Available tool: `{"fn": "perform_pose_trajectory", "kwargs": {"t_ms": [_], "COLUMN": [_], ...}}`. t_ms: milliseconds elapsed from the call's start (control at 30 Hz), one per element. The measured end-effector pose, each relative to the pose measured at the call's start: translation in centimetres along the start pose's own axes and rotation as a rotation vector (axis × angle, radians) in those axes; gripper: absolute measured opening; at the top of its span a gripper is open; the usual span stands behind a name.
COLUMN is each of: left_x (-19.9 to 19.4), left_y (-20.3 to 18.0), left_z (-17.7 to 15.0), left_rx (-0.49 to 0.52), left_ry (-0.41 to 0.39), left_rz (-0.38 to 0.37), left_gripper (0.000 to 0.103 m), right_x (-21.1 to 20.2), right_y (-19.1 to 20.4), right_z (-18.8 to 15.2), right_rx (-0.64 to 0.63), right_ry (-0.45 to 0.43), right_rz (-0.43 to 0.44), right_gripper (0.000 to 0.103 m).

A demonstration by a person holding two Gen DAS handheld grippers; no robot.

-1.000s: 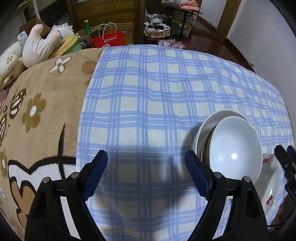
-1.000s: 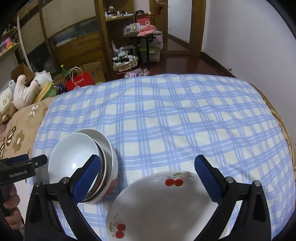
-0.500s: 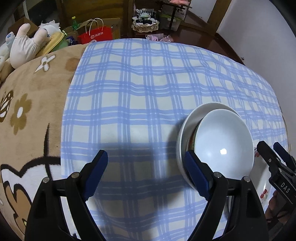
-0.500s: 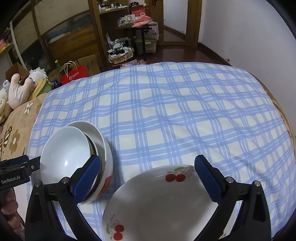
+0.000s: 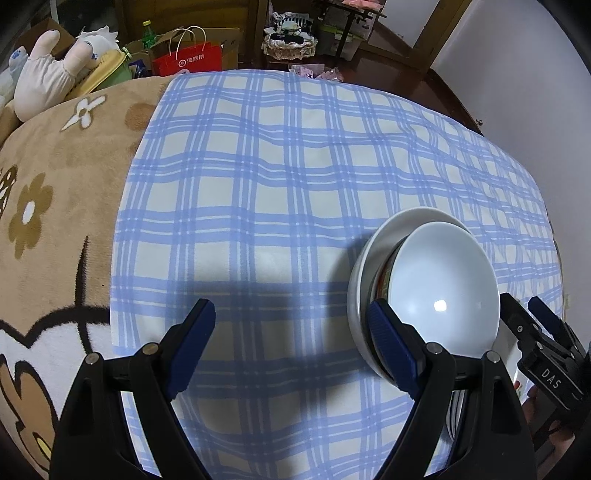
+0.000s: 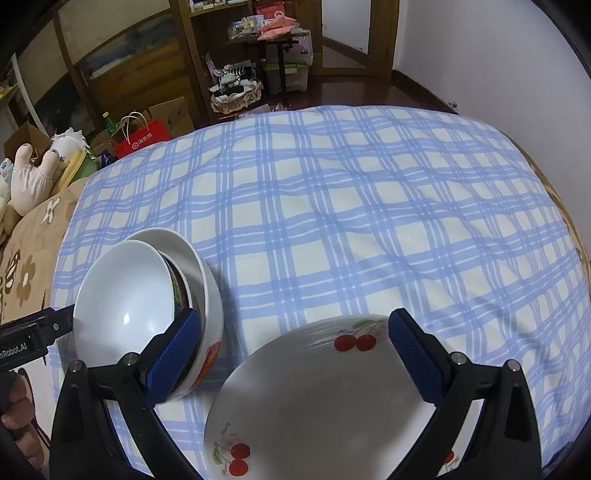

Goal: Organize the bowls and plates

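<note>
The stack of glossy white ceramic bowls (image 6: 147,306) is leaning at the lower left of the right wrist view, on the blue checked cloth (image 6: 332,221). The white cherry-printed plate (image 6: 314,406) is lying beside it, at bottom centre. Both grippers, left gripper (image 5: 291,343) and right gripper (image 6: 295,354), are hanging with jaws wide and empty. The bowls look hard, slippery and breakable; I would take the rim.

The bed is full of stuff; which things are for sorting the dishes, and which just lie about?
For the job:
- stacked bowls
- cherry plate
- checked cloth under them

Lying about:
- stuffed toys
- red paper bag
- green bottle
- basket on the floor
</note>
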State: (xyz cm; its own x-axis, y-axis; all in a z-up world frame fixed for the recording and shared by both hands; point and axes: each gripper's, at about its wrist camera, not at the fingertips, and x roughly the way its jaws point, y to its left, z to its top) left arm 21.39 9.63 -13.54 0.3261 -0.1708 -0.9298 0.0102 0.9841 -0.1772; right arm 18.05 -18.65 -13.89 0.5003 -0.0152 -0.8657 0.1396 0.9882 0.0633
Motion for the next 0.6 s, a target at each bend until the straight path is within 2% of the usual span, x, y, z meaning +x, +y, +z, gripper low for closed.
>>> {"fn": "perform_pose_trajectory", "kwargs": {"t_ms": [233, 600], "left_x": [0.11, 0.23], "left_y": [0.01, -0.02], "left_z": [0.11, 0.20], "left_rx": [-0.011, -0.003], "left_ry": [0.011, 0.004], "left_rz": [-0.009, 0.020], "left_gripper": [0.084, 0.084], "right_x": [0.32, 0.45], "right_y": [-0.25, -0.57], "right_z": [-0.02, -0.11], "right_rx": [0.019, 0.036], "right_ry": [0.013, 0.014], "right_rz": [0.011, 0.018], "right_gripper": [0.103, 0.103]}}
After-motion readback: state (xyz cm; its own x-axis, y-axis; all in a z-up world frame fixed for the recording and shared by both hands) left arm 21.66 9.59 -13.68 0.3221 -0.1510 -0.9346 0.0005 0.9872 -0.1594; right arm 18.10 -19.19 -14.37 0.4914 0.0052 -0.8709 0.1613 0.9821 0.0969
